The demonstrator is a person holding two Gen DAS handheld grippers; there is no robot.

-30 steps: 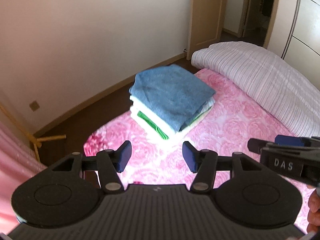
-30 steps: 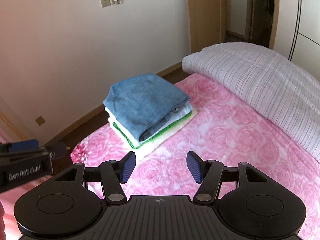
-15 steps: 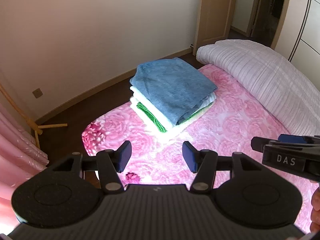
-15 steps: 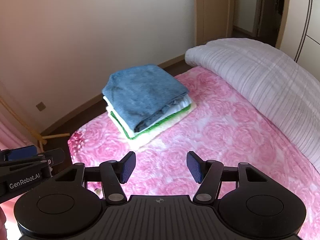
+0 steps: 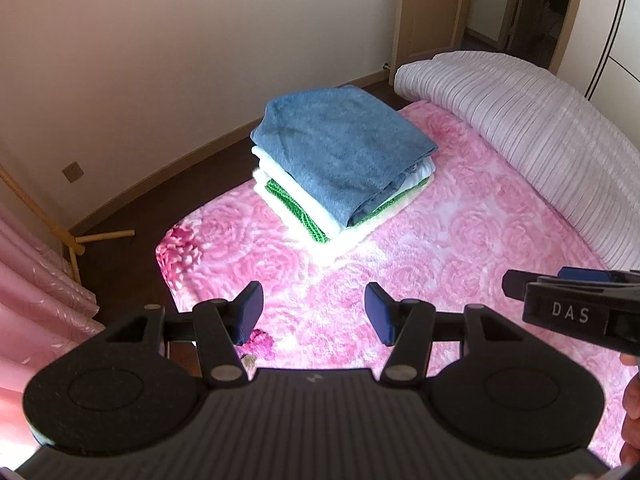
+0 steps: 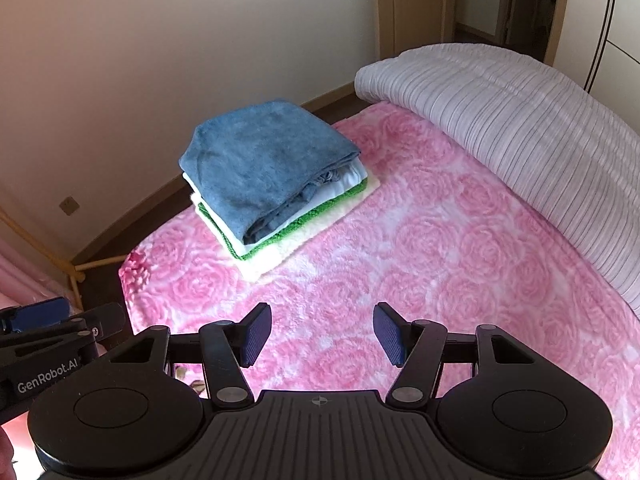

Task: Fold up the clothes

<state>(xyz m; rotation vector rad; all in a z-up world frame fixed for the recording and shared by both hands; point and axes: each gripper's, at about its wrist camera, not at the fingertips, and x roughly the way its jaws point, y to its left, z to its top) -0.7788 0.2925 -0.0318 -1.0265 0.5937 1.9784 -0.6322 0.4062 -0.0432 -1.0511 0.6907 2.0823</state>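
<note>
A stack of folded clothes (image 5: 344, 168) (image 6: 268, 180) sits near the bed's corner: a blue piece on top, white, green and cream pieces under it. My left gripper (image 5: 314, 312) hangs open above the pink rose blanket (image 5: 440, 240), short of the stack, with nothing between its fingers. My right gripper (image 6: 322, 334) is open too, empty, over the blanket (image 6: 440, 240) and nearer than the stack. Each gripper shows at the edge of the other's view.
A rolled striped duvet (image 5: 532, 136) (image 6: 520, 120) lies along the right side of the bed. Dark floor (image 5: 132, 216) and a wall lie beyond the bed's left corner. A pink curtain (image 5: 36, 292) and a wooden stand (image 5: 80, 240) are at the left. A door (image 5: 432, 12) stands behind.
Both grippers have drawn back and risen away from the stack, which now looks smaller and farther. Both stayed open; the stack has not moved.
</note>
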